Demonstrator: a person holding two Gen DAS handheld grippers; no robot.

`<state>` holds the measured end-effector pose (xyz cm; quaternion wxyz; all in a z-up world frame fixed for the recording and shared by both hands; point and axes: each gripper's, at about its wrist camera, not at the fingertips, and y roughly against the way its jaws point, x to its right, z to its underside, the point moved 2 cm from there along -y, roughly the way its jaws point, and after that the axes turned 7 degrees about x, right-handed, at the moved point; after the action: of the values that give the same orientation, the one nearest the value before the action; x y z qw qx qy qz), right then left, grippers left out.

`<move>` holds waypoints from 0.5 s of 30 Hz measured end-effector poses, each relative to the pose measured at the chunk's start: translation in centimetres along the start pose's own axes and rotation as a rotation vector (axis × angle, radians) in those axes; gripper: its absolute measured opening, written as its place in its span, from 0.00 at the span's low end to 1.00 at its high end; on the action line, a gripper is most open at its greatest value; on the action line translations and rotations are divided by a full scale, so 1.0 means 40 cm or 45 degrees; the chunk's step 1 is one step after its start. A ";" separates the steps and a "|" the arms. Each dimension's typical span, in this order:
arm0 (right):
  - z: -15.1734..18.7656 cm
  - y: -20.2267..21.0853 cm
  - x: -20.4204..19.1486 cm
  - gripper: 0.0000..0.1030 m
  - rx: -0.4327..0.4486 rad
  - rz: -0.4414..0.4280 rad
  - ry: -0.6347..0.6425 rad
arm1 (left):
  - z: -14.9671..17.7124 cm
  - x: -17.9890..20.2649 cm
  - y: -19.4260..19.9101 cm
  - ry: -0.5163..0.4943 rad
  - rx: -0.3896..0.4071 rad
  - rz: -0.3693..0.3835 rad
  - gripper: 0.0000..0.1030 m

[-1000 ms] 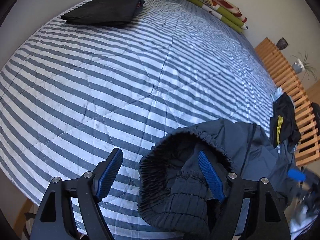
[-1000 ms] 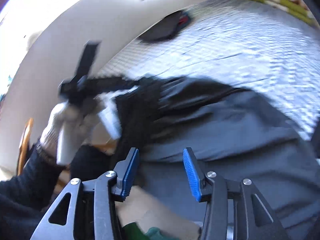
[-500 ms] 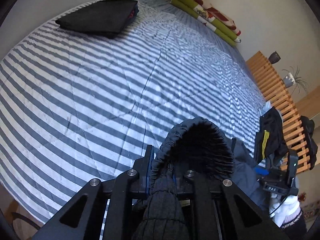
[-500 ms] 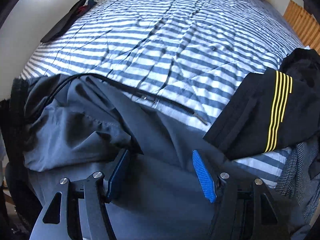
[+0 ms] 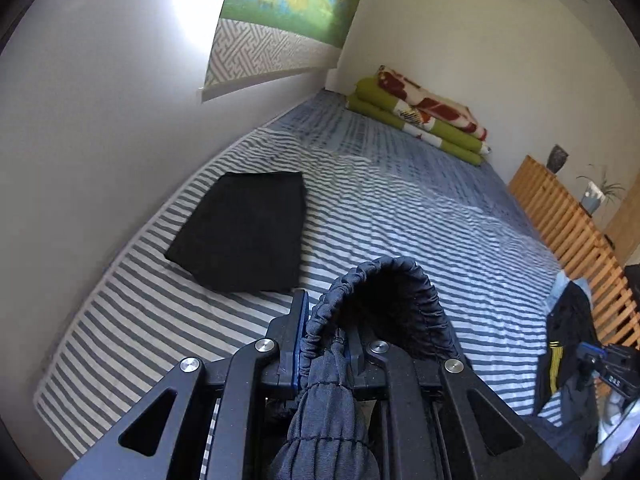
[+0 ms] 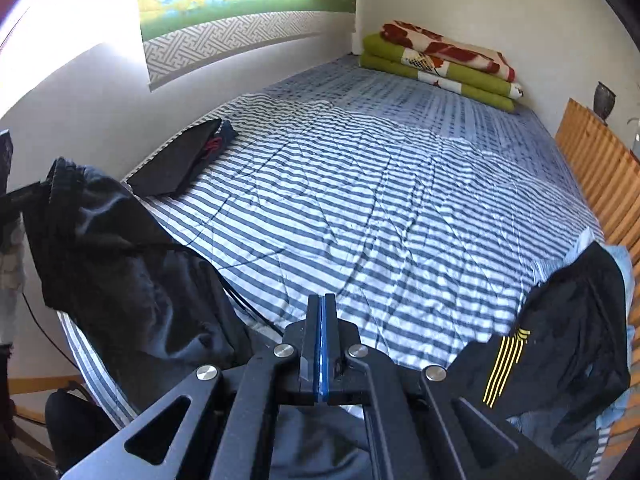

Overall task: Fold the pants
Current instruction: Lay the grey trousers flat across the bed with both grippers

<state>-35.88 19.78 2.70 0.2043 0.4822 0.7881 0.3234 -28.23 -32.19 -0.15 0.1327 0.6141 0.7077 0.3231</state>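
Left gripper: clamped on gathered elastic waistband of grey pants
Right gripper: jaws together, grip on fabric unclear
Pants: hanging over striped bed near edge

I see matt grey cloth pants gathered in my left claw's black plastic, a striped quilted cover ahead, slatted wood right

A bed with a blue-and-white striped cover carried a folded black garment near the wall, folded green and red-patterned blankets at its far end, and a black yellow-striped garment at its right edge.
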 end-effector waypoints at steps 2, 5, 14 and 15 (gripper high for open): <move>-0.004 -0.039 -0.009 0.27 -0.054 -0.030 -0.007 | -0.027 -0.067 -0.055 -0.018 -0.079 -0.174 0.47; 0.053 -0.114 -0.018 0.43 -0.165 -0.105 -0.031 | -0.012 -0.132 -0.058 -0.021 -0.052 -0.319 0.56; 0.307 -0.128 0.083 0.43 -0.392 -0.073 -0.114 | 0.205 0.028 -0.031 -0.158 -0.222 0.014 0.62; 0.327 -0.109 0.103 0.43 -0.394 -0.066 -0.139 | 0.239 0.069 -0.030 -0.187 -0.248 0.050 0.63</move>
<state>-32.18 26.11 -9.68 0.3270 0.4412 0.7288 0.4089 -24.15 -26.80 -7.53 0.2369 0.6341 0.6492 0.3470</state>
